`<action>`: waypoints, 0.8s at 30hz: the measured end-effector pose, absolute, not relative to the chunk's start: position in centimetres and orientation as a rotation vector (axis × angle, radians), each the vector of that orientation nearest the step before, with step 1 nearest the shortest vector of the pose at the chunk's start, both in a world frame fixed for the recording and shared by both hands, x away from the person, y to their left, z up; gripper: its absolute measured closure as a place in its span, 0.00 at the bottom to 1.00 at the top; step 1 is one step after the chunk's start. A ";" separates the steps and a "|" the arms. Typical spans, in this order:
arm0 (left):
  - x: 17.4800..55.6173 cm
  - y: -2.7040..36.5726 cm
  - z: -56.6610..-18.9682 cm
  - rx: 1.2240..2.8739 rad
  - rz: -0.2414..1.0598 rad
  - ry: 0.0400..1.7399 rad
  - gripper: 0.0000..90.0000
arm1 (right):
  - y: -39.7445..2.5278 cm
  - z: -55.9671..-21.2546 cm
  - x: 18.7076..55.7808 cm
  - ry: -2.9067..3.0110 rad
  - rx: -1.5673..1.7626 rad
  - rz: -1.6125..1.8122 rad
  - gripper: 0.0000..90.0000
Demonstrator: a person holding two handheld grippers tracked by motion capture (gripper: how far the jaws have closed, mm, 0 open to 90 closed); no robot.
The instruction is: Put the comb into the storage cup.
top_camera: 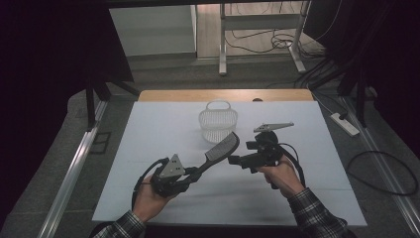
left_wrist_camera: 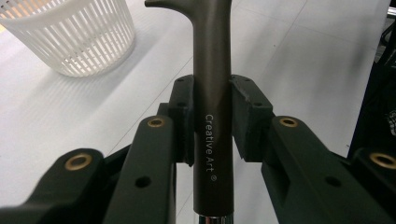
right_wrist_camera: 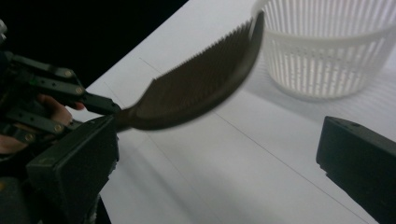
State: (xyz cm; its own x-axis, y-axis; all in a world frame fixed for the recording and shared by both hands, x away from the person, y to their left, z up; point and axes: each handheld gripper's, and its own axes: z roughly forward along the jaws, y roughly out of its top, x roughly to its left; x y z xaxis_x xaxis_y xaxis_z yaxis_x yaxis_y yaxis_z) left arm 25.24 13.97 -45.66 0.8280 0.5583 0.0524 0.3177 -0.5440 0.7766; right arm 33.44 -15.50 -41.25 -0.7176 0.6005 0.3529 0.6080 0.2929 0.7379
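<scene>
While the left gripper point(top_camera: 194, 173) clamps the dark brush point(top_camera: 221, 147) by its handle, the brush head rises toward 1 o'clock from that gripper, off the white table point(top_camera: 148, 148) — in the high view it sits at table centre, tip just short of the white basket point(top_camera: 218, 120). Left gripper view: jaws pinch the handle point(left_wrist_camera: 213, 116) from both sides, "Creative Art" printed along it, basket point(left_wrist_camera: 74, 37) at 11 o'clock, apart from the brush. Right gripper point(top_camera: 234, 159) sits at 3 o'clock of the brush head, pointing toward 9 o'clock; held in the right hand point(top_camera: 282, 173). Right gripper view: its two jaws stand wide apart, nothing between them — released. Brush head point(right_wrist_camera: 201, 84) hangs above and beyond the jaw on that view's left, bristles facing up; whether it touches that jaw I cannot tell, edges are blurred. Basket point(right_wrist_camera: 327, 51) at 1 o'clock there, upright on the table, brush tip overlapping its rim in that view. Left hand point(top_camera: 148, 196) holds the left gripper at 7 o'clock of the table. Basket stands at 12 o'clock, toward the far edge.
</scene>
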 end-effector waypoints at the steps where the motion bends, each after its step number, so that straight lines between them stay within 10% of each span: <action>1: 25.2 13.9 -45.7 2.186 0.377 0.637 0.80 | -15.3 -41.2 33.6 -2.501 -1.179 -1.449 0.00; 13: 25.2 14.0 -45.7 2.185 0.375 0.630 0.80 | -13.0 -41.3 35.4 -2.397 -1.199 -1.400 0.01; 24: 25.2 14.0 -45.8 2.184 0.372 0.630 0.80 | -13.0 -41.7 36.1 -2.278 -1.209 -1.437 0.50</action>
State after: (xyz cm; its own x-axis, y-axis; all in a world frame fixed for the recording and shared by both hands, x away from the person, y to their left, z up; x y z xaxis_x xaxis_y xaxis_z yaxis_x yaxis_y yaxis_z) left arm 25.22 13.99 -45.75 0.8317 0.5528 0.0525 0.3123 -0.5439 0.7789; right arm 36.13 -13.01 -41.74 -0.6498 0.5351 0.5398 0.7176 0.1978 0.6677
